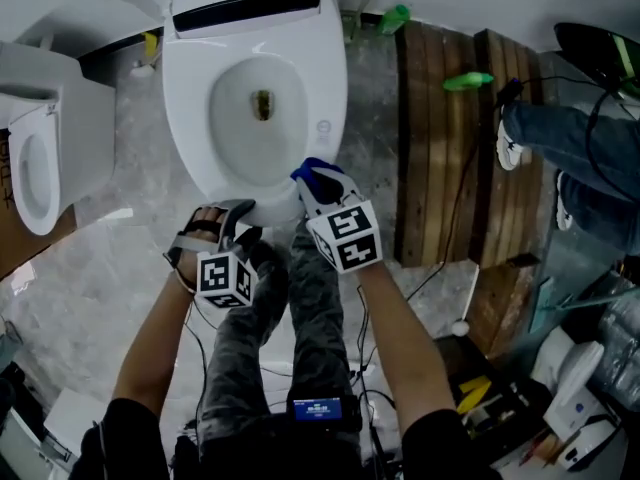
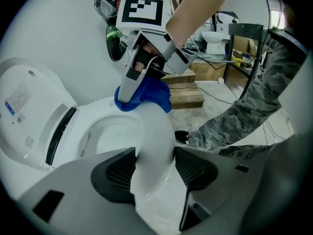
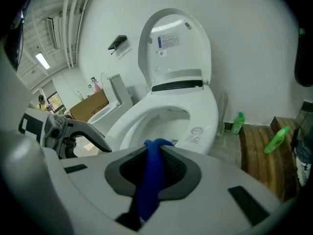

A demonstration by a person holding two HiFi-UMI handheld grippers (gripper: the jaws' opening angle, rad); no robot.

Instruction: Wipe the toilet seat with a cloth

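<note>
Closest in, the person's legs (image 1: 300,308) stand right up against the front of the toilet. The two grippers are just past the knees, side by side but apart.

The left gripper (image 1: 238,216) has its jaws spread wide and holds nothing. In the left gripper view, the white front rim of the seat (image 1: 185,108) shows in the gap between the two pads. I cannot tell if the pads touch it.

The right gripper (image 1: 312,190) is squeezed tight on a blue cloth (image 1: 320,173). The cloth is a long strip that runs along the jaws. A small bunch of it pokes out past the tips, at the front right part of the seat. From above, this gripper and its cube hide a bit of that rim.

The seat lies flat. It is egg-shaped, and its long way runs straight from the person to the wall, with the round front end nearest. Inside is the bowl (image 1: 240,118). Behind it the lid (image 3: 176,43) stands up, leaning back on the wall.

To the left is a second toilet (image 1: 35,158) and a box (image 3: 90,104). To the right lie wooden boards (image 1: 445,138) with a cable (image 1: 455,218) across them. Two green bottles (image 1: 394,18) (image 1: 467,81) are there, one by the wall and one on the boards. Past the boards is another person's shoe (image 1: 508,148).
</note>
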